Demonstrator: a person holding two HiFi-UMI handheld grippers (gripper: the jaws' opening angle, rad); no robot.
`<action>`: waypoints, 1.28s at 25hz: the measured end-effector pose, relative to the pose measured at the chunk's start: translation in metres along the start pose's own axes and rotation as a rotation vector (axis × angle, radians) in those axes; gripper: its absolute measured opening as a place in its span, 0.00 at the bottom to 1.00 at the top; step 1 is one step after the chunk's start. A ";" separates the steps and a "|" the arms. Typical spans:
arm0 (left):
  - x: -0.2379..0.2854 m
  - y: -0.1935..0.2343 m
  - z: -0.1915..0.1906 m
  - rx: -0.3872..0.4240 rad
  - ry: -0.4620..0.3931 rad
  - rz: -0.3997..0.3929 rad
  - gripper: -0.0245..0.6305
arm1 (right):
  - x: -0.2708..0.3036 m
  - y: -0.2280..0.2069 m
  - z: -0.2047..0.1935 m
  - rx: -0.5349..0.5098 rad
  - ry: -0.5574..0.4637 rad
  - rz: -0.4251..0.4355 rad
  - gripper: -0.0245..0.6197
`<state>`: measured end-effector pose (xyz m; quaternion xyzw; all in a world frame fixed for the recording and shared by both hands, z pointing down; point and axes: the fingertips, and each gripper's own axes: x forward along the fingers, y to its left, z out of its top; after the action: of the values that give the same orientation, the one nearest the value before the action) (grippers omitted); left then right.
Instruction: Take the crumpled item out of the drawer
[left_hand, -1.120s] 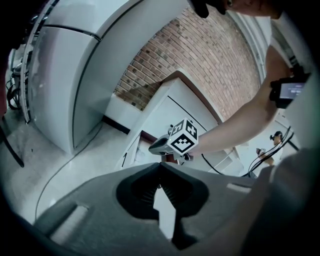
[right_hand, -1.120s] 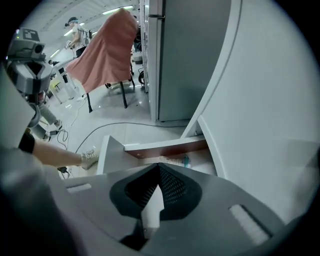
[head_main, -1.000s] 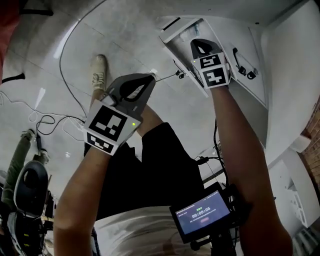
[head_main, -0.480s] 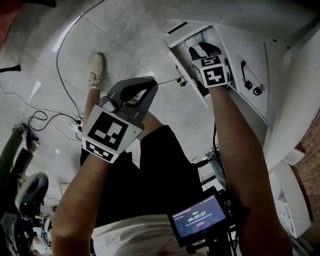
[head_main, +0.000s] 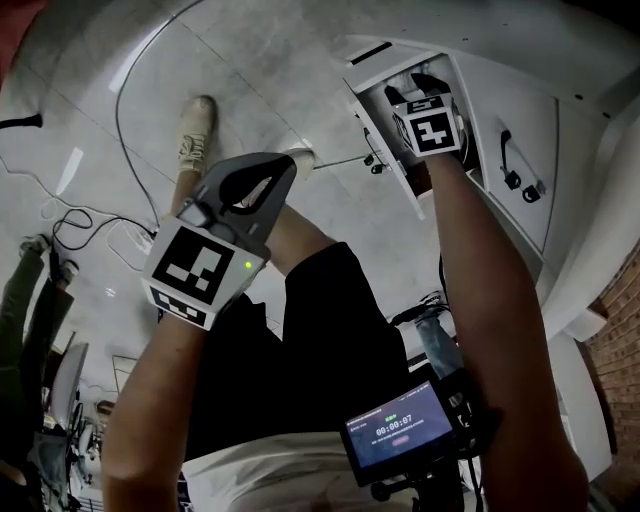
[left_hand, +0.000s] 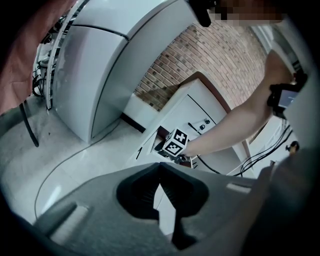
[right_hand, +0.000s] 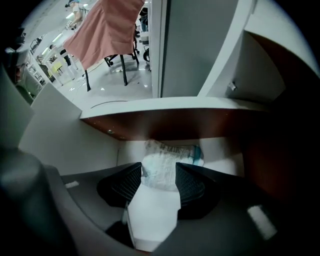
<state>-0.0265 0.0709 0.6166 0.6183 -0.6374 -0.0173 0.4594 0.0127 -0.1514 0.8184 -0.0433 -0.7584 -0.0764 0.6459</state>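
Head view first. My right claw (head_main: 422, 85) was down inside the open drawer (head_main: 372, 62), pointing straight in with its marker cube on top. My left claw (head_main: 285, 165) hung out over the floor (head_main: 250, 70), well apart from the drawer and carrying nothing.

Left gripper view. That claw's tips met at the far end, pressed together on nothing at all. Past them I could see the drawer and my right arm reaching into it.

Right gripper view, and here was the action. My jaws had just been opening and stood spread wide. The crumpled item (right_hand: 162, 167) lay on the drawer's pale bottom, toward the back wall. Its near end sat in the gap between my two pads, which were not pressing on it. It was a white, wrinkled wrapper with print on it and a teal end (right_hand: 198, 153).

I judged it light and soft, something that would give and crackle under a squeeze. It looked perhaps a little slick, but not fragile. The place to take it was the fat bunched middle, across its narrow width. The teal end looked likelier to slide out of the pads.
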 end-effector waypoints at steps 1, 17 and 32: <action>0.001 0.000 -0.001 0.000 0.002 -0.001 0.04 | 0.002 0.000 0.000 -0.002 0.004 0.002 0.39; 0.001 -0.015 0.015 0.058 0.029 -0.053 0.04 | -0.027 0.010 -0.002 -0.008 -0.002 0.015 0.23; -0.017 -0.035 0.039 0.161 0.094 -0.142 0.04 | -0.090 0.033 -0.019 0.159 -0.034 0.043 0.22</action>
<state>-0.0262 0.0550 0.5633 0.6968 -0.5691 0.0305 0.4355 0.0512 -0.1194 0.7345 -0.0092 -0.7720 -0.0012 0.6356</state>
